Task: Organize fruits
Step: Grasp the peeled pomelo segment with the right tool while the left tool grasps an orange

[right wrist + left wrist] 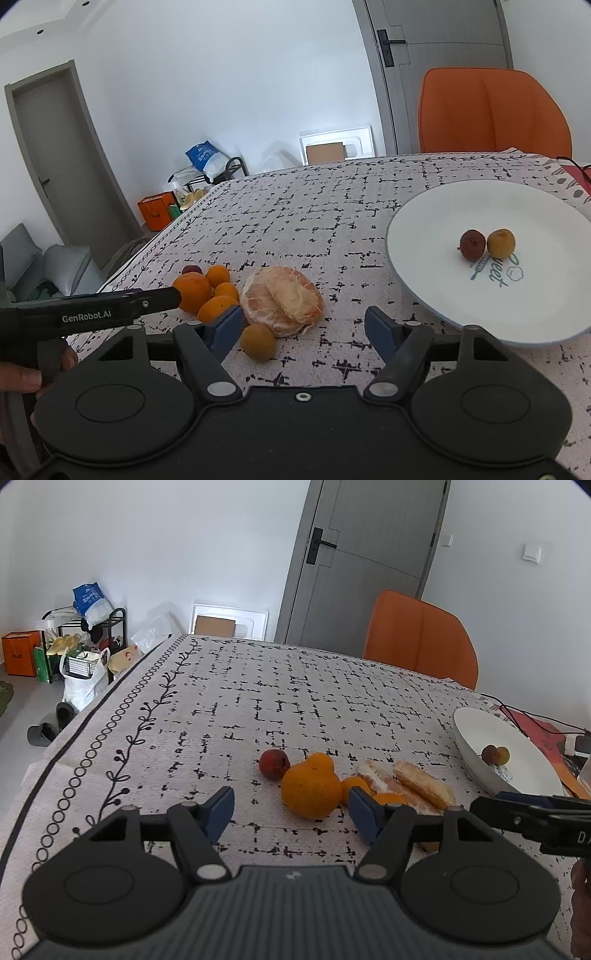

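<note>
A big knobbly orange (311, 787) lies on the patterned tablecloth, with a dark red fruit (274, 764) to its left and peeled pomelo pieces (421, 783) to its right. My left gripper (291, 814) is open and empty, just short of the orange. In the right wrist view the pomelo (282, 300) lies beside several small oranges (218, 308) and a yellow fruit (258, 341). My right gripper (303, 332) is open and empty, near the pomelo. A white plate (436, 258) holds a dark red fruit (472, 244) and a yellow fruit (501, 243).
An orange chair (421, 638) stands at the table's far side before a grey door (362, 554). Red items and cables (543, 727) lie behind the plate (476, 727). The table's left edge drops to a floor with bags and a shoe rack (85, 642).
</note>
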Demonstrator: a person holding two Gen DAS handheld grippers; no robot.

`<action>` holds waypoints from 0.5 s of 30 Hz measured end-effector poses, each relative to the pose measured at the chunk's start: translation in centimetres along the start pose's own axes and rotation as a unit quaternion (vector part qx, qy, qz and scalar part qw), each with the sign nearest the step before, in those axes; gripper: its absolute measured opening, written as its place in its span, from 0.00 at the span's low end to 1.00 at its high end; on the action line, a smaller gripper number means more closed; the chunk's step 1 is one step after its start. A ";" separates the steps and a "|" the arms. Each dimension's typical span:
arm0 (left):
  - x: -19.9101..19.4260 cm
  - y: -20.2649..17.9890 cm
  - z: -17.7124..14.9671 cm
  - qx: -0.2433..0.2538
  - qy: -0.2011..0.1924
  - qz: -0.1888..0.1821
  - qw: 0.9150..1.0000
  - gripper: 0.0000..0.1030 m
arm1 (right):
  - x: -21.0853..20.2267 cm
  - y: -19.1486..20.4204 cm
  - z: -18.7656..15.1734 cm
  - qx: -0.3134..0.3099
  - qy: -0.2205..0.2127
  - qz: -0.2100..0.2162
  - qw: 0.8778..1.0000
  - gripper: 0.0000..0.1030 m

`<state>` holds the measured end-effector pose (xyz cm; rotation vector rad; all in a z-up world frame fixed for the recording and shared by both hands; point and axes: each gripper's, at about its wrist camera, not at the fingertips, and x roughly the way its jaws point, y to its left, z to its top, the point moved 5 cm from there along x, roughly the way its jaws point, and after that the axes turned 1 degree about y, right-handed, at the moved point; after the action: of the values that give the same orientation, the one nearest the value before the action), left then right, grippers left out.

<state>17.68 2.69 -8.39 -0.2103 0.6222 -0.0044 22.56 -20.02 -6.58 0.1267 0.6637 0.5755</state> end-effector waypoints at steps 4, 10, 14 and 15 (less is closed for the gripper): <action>0.7 0.0 0.1 -0.001 0.005 -0.004 1.000 0.59 | 0.7 -0.1 0.2 0.002 0.005 0.001 1.000 0.65; 1.8 0.0 0.2 -0.001 0.010 -0.010 1.000 0.57 | 2.0 -0.3 0.4 0.006 0.016 0.000 1.000 0.58; 2.3 -0.1 0.2 -0.005 0.015 -0.023 1.000 0.50 | 2.9 -0.4 0.7 0.009 0.023 -0.001 1.000 0.56; 2.4 -0.1 0.2 -0.007 0.016 -0.028 0.999 0.45 | 3.1 -0.3 0.8 0.007 0.023 -0.001 1.000 0.56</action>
<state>19.69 2.46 -9.61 -0.2416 0.6482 -0.0572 25.10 -18.53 -7.74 0.1269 0.7121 0.5723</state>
